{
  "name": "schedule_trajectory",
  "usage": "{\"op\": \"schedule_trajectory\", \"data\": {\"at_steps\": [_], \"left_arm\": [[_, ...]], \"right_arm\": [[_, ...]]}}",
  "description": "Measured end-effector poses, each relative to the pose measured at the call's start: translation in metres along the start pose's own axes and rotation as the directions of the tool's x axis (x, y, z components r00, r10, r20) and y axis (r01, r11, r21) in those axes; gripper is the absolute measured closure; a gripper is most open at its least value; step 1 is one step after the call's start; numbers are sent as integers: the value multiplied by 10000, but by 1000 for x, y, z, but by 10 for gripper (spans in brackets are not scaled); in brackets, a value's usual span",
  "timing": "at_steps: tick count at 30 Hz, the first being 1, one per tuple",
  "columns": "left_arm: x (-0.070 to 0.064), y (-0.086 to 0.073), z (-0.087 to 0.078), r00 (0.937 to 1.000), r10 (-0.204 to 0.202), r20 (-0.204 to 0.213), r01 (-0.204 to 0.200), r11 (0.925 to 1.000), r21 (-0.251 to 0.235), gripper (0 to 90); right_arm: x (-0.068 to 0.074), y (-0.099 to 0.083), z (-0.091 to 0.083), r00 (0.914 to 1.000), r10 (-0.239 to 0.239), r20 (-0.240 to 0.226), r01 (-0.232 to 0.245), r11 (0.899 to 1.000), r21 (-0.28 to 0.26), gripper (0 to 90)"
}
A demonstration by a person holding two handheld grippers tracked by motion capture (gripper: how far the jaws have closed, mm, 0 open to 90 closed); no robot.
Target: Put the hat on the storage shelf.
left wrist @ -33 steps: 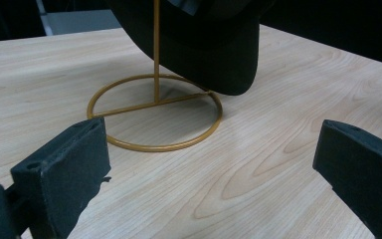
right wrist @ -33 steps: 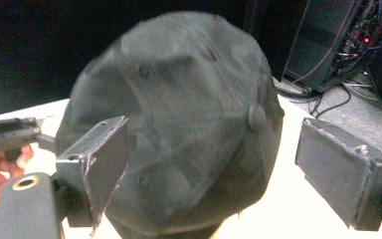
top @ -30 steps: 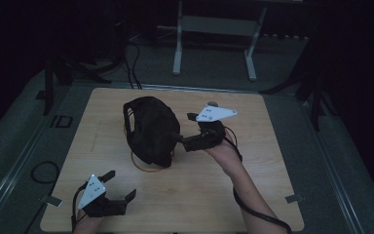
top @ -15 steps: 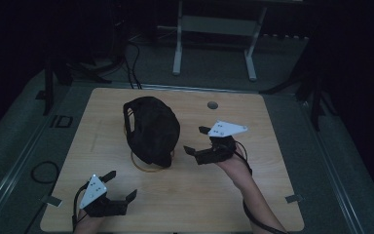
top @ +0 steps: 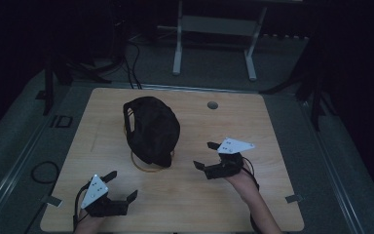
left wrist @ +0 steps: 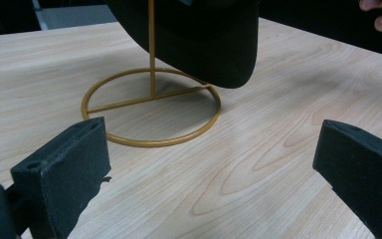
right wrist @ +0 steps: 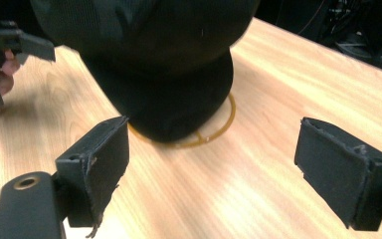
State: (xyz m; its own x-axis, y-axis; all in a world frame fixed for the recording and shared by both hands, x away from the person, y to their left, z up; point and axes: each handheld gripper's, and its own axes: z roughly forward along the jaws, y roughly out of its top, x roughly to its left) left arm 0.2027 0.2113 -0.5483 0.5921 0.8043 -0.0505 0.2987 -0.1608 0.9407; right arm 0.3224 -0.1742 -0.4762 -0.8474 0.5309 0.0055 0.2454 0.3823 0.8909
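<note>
A black cap (top: 151, 129) hangs on a gold wire stand whose ring base (top: 148, 166) rests on the middle of the wooden table (top: 272, 126). My right gripper (top: 203, 155) is open just to the right of the stand, apart from the cap. In the right gripper view the cap (right wrist: 164, 59) and ring (right wrist: 221, 127) lie ahead of the spread jaws of that gripper (right wrist: 219, 164). My left gripper (top: 123, 184) stands open near the front left edge. Its own view looks between wide jaws at the stand's ring (left wrist: 151, 107) and the cap's brim (left wrist: 204, 40).
A round cable hole (top: 213, 105) sits in the tabletop at the back right. White frame legs (top: 177, 44) stand on the floor behind the table and cables (top: 44, 170) lie at the left. Bare wood stretches along the right and the front.
My right gripper has drawn back from the cap's right side toward the near right, open and holding nothing. The left gripper has stayed put.
</note>
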Motion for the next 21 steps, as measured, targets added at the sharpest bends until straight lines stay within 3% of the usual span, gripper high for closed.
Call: {"op": "schedule_trajectory", "data": {"at_steps": [8,21], "left_arm": [[-1,-1,2,10000,19,33,-19,10000,61,17],[1,-3,3,9999,-101,140,98,9998,186,17]], "right_arm": [[0,-29,-4,9995,322,22,-322,9994,126,139],[-1,-63,-23,9990,420,164,-425,9986,319,141]]}}
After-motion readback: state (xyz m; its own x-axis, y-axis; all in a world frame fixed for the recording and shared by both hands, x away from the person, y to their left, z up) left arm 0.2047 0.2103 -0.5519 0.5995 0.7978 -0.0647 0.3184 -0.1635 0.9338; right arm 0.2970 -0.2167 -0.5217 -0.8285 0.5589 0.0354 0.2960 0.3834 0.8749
